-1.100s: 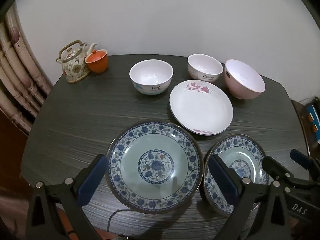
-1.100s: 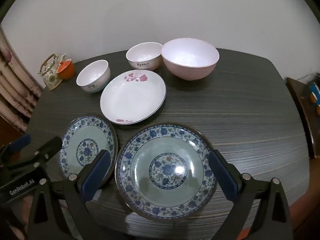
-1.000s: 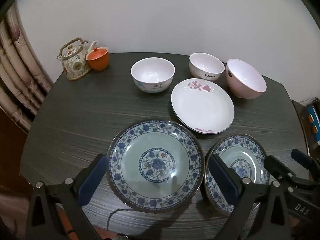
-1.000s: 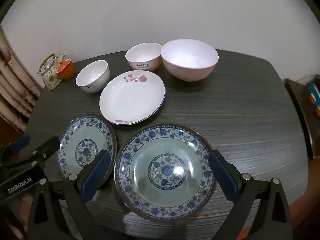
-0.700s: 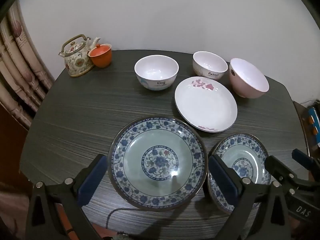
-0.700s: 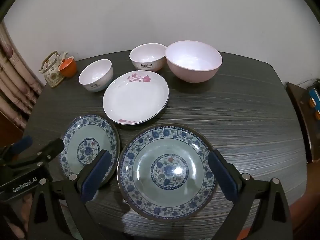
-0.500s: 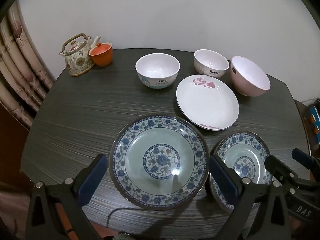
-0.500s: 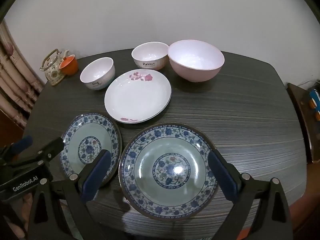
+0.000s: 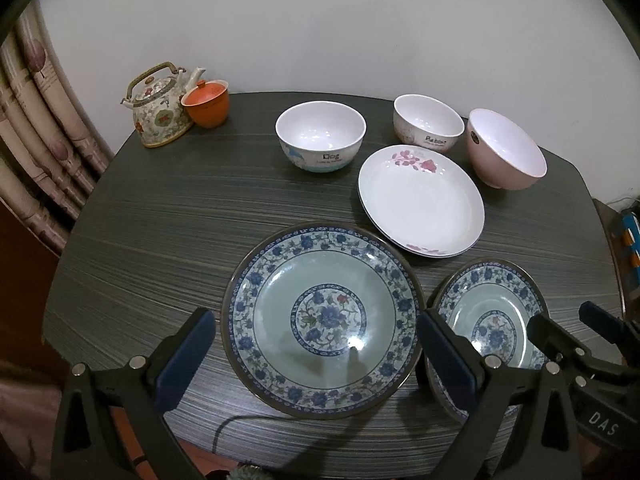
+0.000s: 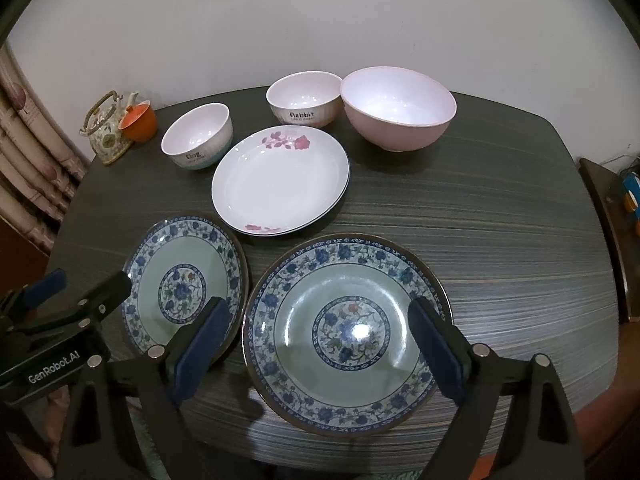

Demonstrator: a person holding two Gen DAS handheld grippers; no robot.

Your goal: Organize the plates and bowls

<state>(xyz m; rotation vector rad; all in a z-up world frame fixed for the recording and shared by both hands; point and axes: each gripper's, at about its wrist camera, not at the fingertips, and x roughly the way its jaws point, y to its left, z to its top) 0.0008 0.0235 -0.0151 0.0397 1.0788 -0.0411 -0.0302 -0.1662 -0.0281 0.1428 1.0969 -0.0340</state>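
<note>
In the left wrist view the left gripper [image 9: 316, 360] has its fingers [image 9: 184, 360] spread wide at the bottom of the frame, holding nothing, with one blue-and-green plate [image 9: 322, 318] lying flat on the dark bench [image 9: 168, 220] between them in lower centre. The second blue-and-green plate [image 9: 490, 320] sits at lower right, just beside the first, partly hidden behind the right-hand finger. Further right, at the frame's edge, the right gripper [image 9: 576, 334] shows as two dark tips — also apart, empty.

Above the plates, right of centre, lies the white plate with pink flowers [image 9: 420, 200]. Along the upper middle stand three bowls: the "Dog" bowl [image 9: 320, 136], the "Rabbit" bowl [image 9: 428, 122] and the pink bowl [image 9: 506, 148] at upper right, all upright. A patterned teapot [image 9: 158, 110] and an orange cup [image 9: 206, 103] sit touching in the upper left, near the curtain [image 9: 36, 128].

The right wrist view puts the right gripper's fingers [image 10: 202, 338] wide at the bottom, spanning the larger-looking blue plate in lower centre without gripping it. The other blue plate is at lower left, the two rims just beside each other — whether they touch I cannot tell. The left gripper's open tips enter from the far left edge, above that plate's left rim.
</note>
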